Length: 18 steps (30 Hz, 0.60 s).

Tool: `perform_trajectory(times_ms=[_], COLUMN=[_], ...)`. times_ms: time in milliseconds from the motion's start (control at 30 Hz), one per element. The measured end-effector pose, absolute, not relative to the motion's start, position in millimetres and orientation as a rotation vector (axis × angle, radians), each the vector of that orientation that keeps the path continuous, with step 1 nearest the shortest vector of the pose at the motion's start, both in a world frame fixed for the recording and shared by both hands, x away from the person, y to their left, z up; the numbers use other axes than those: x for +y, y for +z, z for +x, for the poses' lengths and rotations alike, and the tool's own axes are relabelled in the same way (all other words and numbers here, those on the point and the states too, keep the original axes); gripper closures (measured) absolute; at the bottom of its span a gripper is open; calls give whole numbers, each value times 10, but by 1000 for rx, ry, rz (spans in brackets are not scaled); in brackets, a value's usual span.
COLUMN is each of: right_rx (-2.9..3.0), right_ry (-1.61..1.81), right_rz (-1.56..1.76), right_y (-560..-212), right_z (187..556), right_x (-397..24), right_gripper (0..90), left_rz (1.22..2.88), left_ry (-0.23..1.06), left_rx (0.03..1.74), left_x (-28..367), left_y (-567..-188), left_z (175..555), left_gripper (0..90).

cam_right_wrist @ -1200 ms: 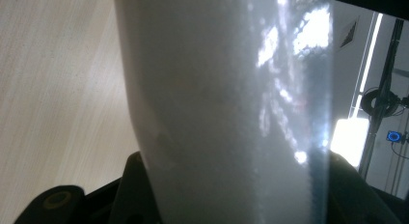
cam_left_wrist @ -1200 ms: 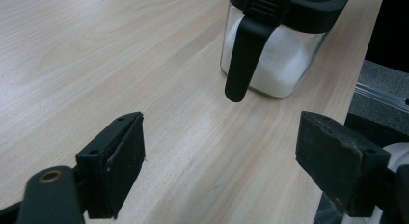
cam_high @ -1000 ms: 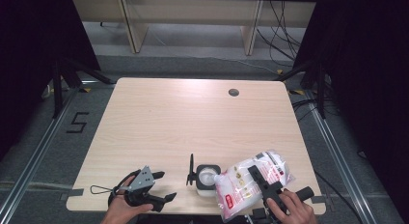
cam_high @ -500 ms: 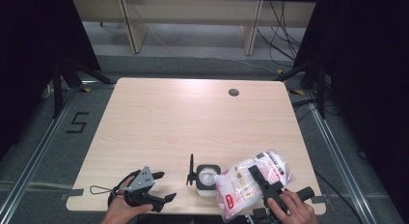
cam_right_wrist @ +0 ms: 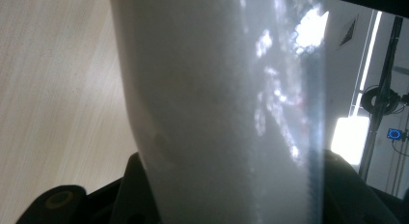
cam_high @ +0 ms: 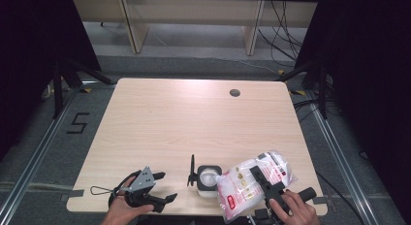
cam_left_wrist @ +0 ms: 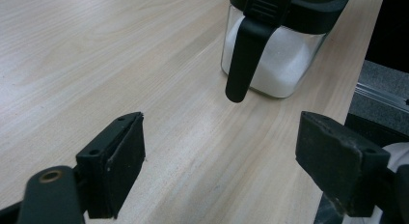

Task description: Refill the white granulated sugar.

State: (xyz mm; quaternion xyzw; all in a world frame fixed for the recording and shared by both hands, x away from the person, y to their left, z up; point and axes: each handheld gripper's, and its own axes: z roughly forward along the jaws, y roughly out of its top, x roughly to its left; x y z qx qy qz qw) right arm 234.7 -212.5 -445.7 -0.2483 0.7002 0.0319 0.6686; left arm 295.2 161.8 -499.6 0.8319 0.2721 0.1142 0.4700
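Note:
A clear square jar [cam_high: 208, 180] of white grains stands near the table's front edge, its black lid [cam_high: 192, 170] flipped up on its left. In the left gripper view the jar [cam_left_wrist: 275, 64] sits ahead, a black lid tab [cam_left_wrist: 242, 60] hanging down its front. My left gripper [cam_high: 165, 187] rests low at the front left, pointed at the jar, open with bare table between its jaws [cam_left_wrist: 222, 156]. My right gripper [cam_high: 265, 181] is shut on a white plastic bag [cam_high: 240, 188] with red print, tilted with its lower end beside the jar. The bag [cam_right_wrist: 217, 89] blocks most of the right gripper view.
The light wooden table [cam_high: 194, 123] has a round cable hole [cam_high: 235, 92] at its far right. Both hands come in over the front edge. Beyond the table are a wooden shelf frame [cam_high: 194, 11] and cables on the grey floor.

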Motion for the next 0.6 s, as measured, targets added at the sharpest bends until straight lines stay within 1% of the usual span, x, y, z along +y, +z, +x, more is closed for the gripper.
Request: perform_trajectory(times_ms=[67,133,167,200,267,533,567,600], right_rx=[1595,1580,1579,1581,1582,1580,1582,1582], right_ry=[94,69,70,70,71,73,73,72], right_rz=[-529,-562,-562,-562,-561,-562,-562,-562], right_y=[-4487,-4460,-4462,-4465,-4464,-4464,-4464,-4464], right_z=[2345,2342,2345,2349,2349,2347,2347,2345], right_x=[-2138,-2126,-2124,-2123,-2122,-2124,-2123,-2123], right_gripper=[591,591,591,592,592,593,593,593], left_rz=[2048,2013,2047,2047,2032,2041,2008,2027], left_ry=[277,259,279,279,255,276,258,272], left_rx=[671,683,665,666,674,668,682,660], left_x=[1619,1597,1620,1620,1606,1618,1596,1610], left_y=[-4994,-4999,-4990,-4990,-4996,-4992,-4998,-4990], left_z=[2953,2943,2959,2960,2953,2956,2944,2954], left_gripper=[173,173,173,173,173,173,173,173])
